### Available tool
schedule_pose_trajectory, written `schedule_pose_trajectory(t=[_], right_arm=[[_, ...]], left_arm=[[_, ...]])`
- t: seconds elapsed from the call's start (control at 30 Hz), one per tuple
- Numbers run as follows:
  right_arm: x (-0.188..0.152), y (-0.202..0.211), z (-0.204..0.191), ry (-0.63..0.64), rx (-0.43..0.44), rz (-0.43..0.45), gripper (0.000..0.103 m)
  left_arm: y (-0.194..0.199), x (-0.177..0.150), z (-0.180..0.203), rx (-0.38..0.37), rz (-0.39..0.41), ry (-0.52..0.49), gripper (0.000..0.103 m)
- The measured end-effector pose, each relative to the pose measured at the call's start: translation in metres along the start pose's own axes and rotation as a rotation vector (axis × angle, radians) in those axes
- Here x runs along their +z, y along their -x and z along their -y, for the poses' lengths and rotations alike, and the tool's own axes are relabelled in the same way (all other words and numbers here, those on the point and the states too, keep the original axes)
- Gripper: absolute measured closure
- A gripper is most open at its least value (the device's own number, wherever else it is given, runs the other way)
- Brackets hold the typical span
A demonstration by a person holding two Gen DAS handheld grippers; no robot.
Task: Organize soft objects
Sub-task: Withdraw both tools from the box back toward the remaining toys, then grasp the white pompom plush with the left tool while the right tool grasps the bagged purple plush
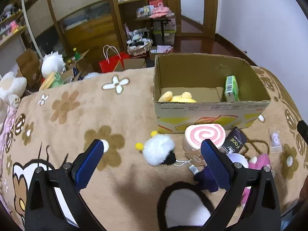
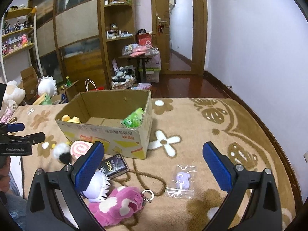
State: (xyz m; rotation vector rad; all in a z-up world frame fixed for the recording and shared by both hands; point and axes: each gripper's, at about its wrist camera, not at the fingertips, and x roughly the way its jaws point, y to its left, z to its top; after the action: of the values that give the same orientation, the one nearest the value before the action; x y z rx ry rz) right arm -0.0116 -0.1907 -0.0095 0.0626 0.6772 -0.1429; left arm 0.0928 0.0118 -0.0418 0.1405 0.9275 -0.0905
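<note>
Cardboard box (image 1: 211, 109): yellow plush (image 1: 178, 97) and green pack (image 1: 232, 88) stowed. On bed outside: white pompom (image 1: 158, 149), swirl cushion (image 1: 205, 134), pink plush (image 2: 119, 206). Left gripper (image 1: 154, 154) and right gripper (image 2: 154, 159): fingers released, empty.

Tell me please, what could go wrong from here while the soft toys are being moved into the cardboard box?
1. The pink plush has a metal keyring lying on the brown cord; lifting the plush may drag the cord.
2. The white fluffy toy sits close to the swirl-pattern cushion and its ball chain, so the open left tool might catch a neighbour.
3. The cardboard box looks light; bumping it may shift it.
</note>
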Motion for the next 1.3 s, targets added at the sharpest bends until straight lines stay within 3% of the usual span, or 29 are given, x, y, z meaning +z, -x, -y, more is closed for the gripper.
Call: schedule_pose_trajectory(t=[0.8, 1.3], right_arm=[[-0.015, -0.068, 0.025, -0.075, -0.093, -0.152, 0.000], [-0.036, -0.100, 0.046, -0.148, -0.138, -0.298, 0.000]], left_arm=[[-0.084, 0.013, -0.019, -0.011, -0.150, 0.162, 0.003], [-0.117, -0.001, -0.019, 0.012, -0.266, 0.169, 0.003]])
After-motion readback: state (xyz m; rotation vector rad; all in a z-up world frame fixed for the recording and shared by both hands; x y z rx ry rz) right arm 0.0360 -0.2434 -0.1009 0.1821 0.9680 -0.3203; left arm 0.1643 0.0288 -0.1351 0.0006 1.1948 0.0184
